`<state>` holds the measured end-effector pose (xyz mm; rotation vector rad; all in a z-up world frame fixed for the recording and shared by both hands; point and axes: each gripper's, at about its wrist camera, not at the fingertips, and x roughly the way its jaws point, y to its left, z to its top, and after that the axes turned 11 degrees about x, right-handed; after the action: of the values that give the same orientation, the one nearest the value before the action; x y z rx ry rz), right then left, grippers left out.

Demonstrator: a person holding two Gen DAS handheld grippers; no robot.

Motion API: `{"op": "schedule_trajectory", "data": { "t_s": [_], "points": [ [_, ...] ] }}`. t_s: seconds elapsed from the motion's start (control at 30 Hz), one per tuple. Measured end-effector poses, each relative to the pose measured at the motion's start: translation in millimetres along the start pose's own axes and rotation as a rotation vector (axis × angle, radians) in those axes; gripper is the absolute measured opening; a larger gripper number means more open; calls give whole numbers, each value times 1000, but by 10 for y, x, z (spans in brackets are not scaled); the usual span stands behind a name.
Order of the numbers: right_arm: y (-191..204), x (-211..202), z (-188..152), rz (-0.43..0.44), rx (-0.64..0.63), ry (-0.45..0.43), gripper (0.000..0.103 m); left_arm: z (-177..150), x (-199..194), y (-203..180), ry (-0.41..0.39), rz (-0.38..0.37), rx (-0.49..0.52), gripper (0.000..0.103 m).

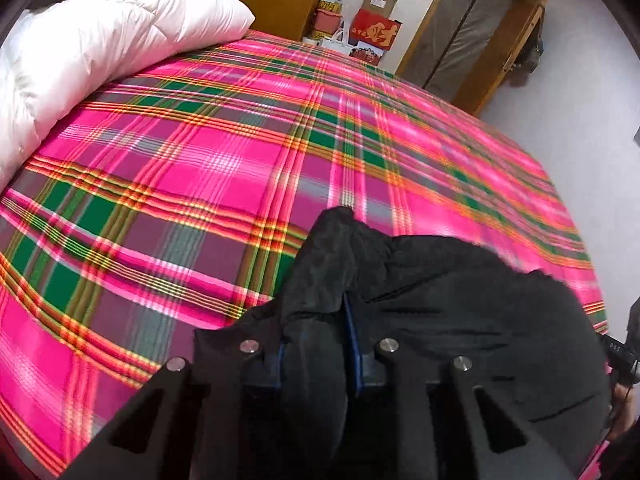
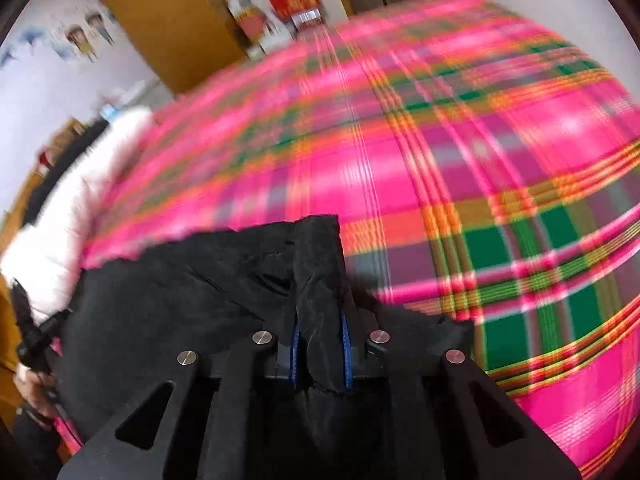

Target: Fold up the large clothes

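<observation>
The jaws of the left gripper are pressed on a thick fold of the black garment, and the cloth bulges out in front of the blue pads and hides most of them. The jaws of the right gripper pinch another fold of the same black garment in the same way. So both grippers hold the garment, each at one part of its edge, and the cloth hangs between them.

The garment is at the near edge of the plaid bed cover, partly over it; how much of it rests on the cover I cannot tell. A white quilt lies bunched at the far left side of the bed cover, well apart from the garment. Behind the bed cover stand a red box and a wooden cabinet.

The right wrist view is strongly blurred, so I judge that this hand moves fast. The risk is here: the fabric looks thick and smooth, and a quick swing can pull it out of one pinch. Then one side drops and the fold becomes crooked. Also, if the garment is thrown too far toward the quilt, it can land on it and wrinkle.
</observation>
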<state>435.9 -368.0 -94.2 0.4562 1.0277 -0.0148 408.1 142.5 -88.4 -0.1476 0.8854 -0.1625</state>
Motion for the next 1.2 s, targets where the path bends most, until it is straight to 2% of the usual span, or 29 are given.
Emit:
{"op": "schedule_trajectory", "data": {
  "t_s": [0.2,0.57,0.7,0.77,0.83,0.93,1.03,1.07,1.1,1.17,1.2],
  "points": [
    [-78,258,-59,-31,1,-9,16,-104,152,62,-35,3,-14,28],
    [-58,320,-143,-44,-9,-46,17,-197,209,-28,-72,34,-2,31],
    [-49,288,-119,-52,-5,-43,19,-150,220,0,-48,40,-12,39],
    [-10,173,-84,-75,-16,-40,24,-95,168,26,-24,48,-19,45],
    [34,11,-51,-112,-29,-55,33,-37,63,66,-14,46,-36,47],
    [144,-415,-19,-101,-41,-125,34,51,-187,97,-31,46,-45,46],
    [353,-928,-89,-63,-78,-230,34,148,-529,51,-84,80,-10,46],
    [448,-1091,-168,-35,-93,-260,39,170,-660,24,-107,86,0,46],
    [546,-1202,-257,-7,-112,-275,47,187,-769,-8,-130,89,9,46],
    [765,-1299,-476,43,-169,-282,50,177,-1030,-144,-188,74,36,49],
    [861,-1290,-596,59,-198,-274,50,134,-1144,-275,-219,36,56,53]
  ]
}}
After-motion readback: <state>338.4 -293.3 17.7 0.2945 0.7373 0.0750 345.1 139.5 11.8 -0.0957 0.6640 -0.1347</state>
